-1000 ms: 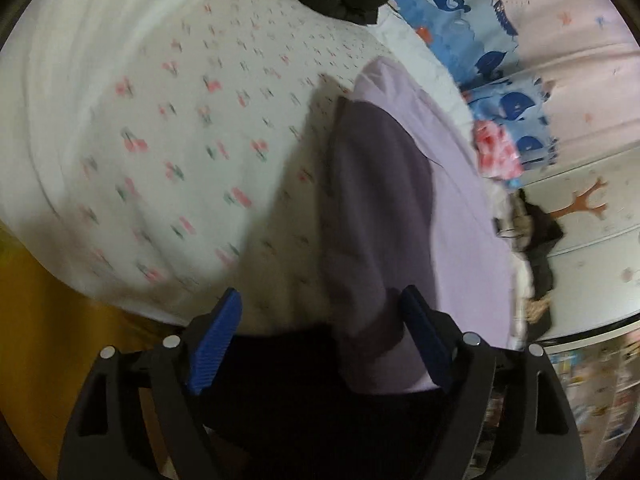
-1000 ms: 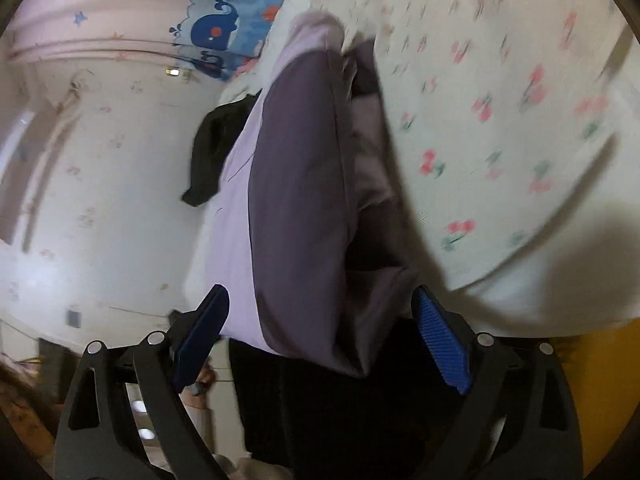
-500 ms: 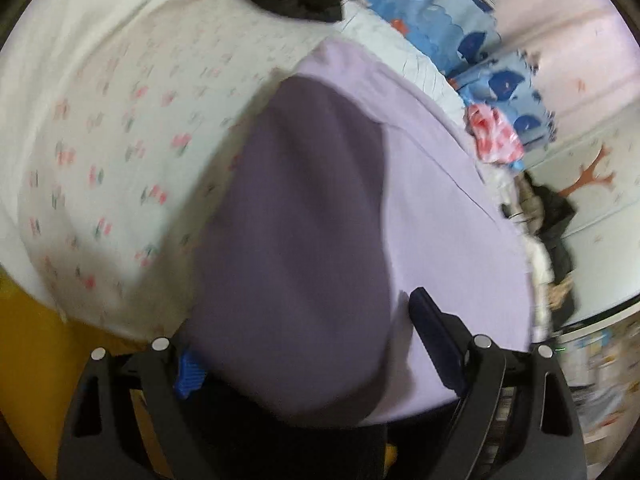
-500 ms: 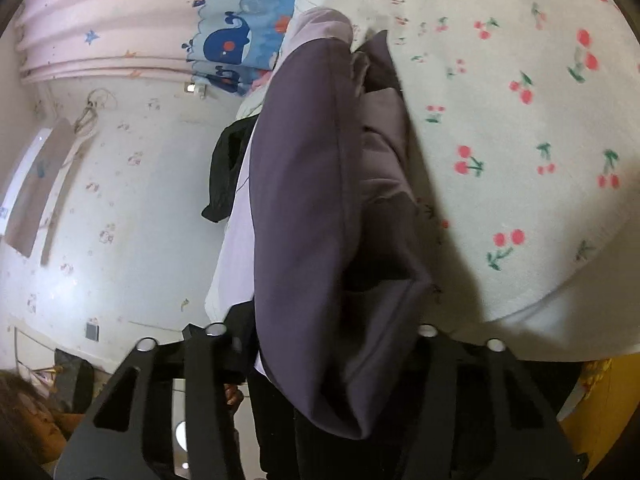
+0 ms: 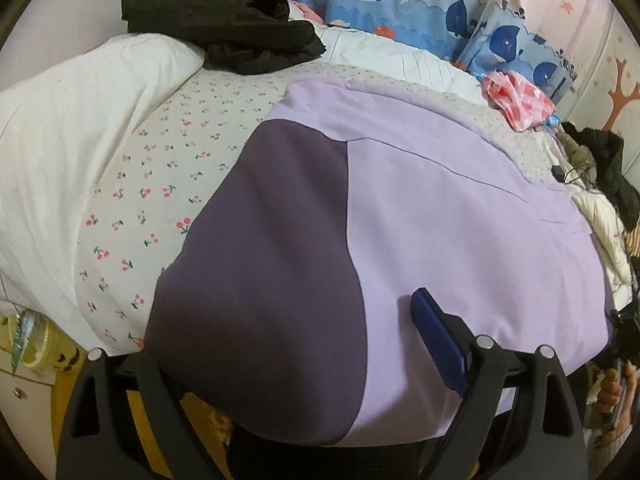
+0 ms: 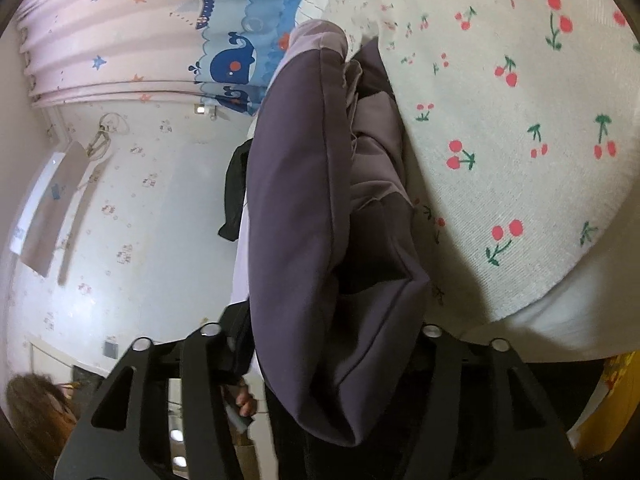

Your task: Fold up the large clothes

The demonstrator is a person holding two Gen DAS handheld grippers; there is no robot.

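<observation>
Both tools are matte black plastic. On the left gripper [image 5: 284, 328], each finger arm [image 5: 516, 408] is a broad strut with a long triangular cut-out, and round silver pins [image 5: 484, 342] cap the joints at seven and four o'clock. A ribbed blue rubber pad [image 5: 438, 336] lines the finger at five o'clock. Its jaws have just been opening, with the lilac and dark purple garment [image 5: 440, 208] between them. The right gripper [image 6: 332, 320] has the same black struts, cut-outs and silver pins [image 6: 432, 331]. Its pads are hidden, and its jaws have just been closing on that garment.
</observation>
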